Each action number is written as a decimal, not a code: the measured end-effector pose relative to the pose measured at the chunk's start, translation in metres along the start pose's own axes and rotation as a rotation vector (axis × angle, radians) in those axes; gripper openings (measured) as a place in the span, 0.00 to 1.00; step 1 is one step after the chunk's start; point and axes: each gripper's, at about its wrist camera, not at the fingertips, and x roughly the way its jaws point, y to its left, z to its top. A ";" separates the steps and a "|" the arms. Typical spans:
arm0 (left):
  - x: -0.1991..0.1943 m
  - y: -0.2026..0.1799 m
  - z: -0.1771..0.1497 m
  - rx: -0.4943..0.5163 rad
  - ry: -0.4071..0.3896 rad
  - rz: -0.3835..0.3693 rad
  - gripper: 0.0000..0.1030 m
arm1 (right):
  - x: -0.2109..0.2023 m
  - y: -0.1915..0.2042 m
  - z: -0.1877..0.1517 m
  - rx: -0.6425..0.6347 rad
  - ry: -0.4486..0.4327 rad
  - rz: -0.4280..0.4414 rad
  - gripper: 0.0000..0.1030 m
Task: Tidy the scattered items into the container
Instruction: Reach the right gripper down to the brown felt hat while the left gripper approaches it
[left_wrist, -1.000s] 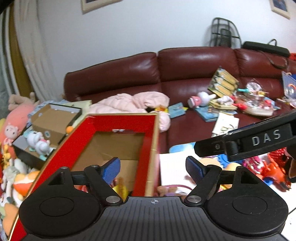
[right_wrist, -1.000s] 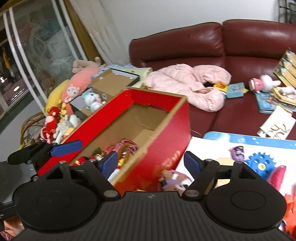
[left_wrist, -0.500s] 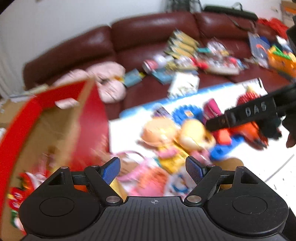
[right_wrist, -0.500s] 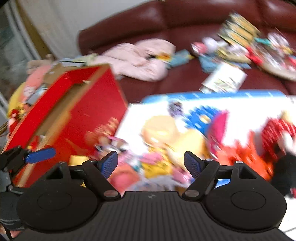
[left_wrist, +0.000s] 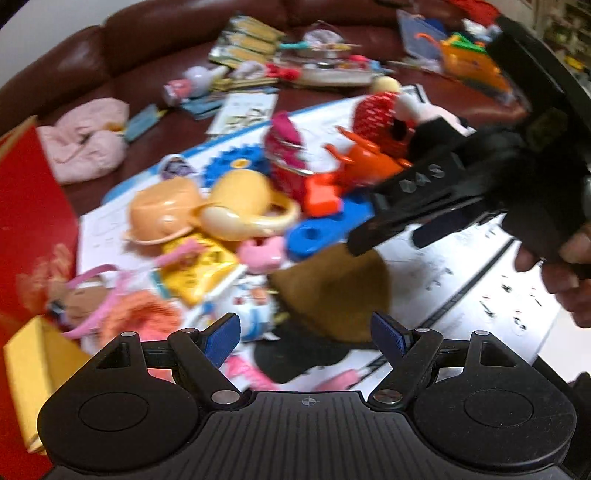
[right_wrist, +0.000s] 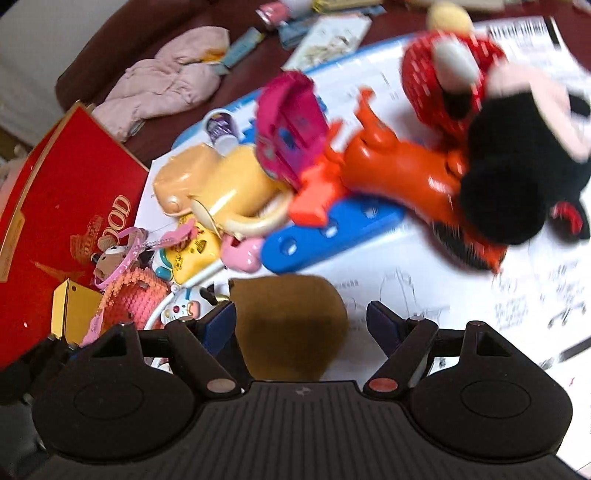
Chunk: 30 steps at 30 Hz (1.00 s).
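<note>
White mat (right_wrist: 424, 295) holds toys; both tools (left_wrist: 306, 334) (right_wrist: 300, 318) gape wide, empty.

I've swung both tongs down and off the red box (right_wrist: 70, 206); it now sits at the left edge of each view instead of the centre. The toy pile fills both views, with a brown plush (right_wrist: 291, 325) below my right tongs (right_wrist: 301, 323). The sofa (left_wrist: 74, 70) has slid to the top.
</note>
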 end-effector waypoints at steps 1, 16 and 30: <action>0.004 -0.003 0.000 0.007 0.003 -0.012 0.85 | 0.003 -0.002 0.000 0.012 0.013 0.007 0.78; 0.048 -0.024 0.004 0.128 0.040 -0.054 0.85 | 0.025 -0.021 -0.007 0.081 0.056 0.105 0.78; 0.079 -0.013 0.003 0.154 0.054 -0.099 0.91 | 0.034 -0.025 -0.011 0.109 0.012 0.124 0.57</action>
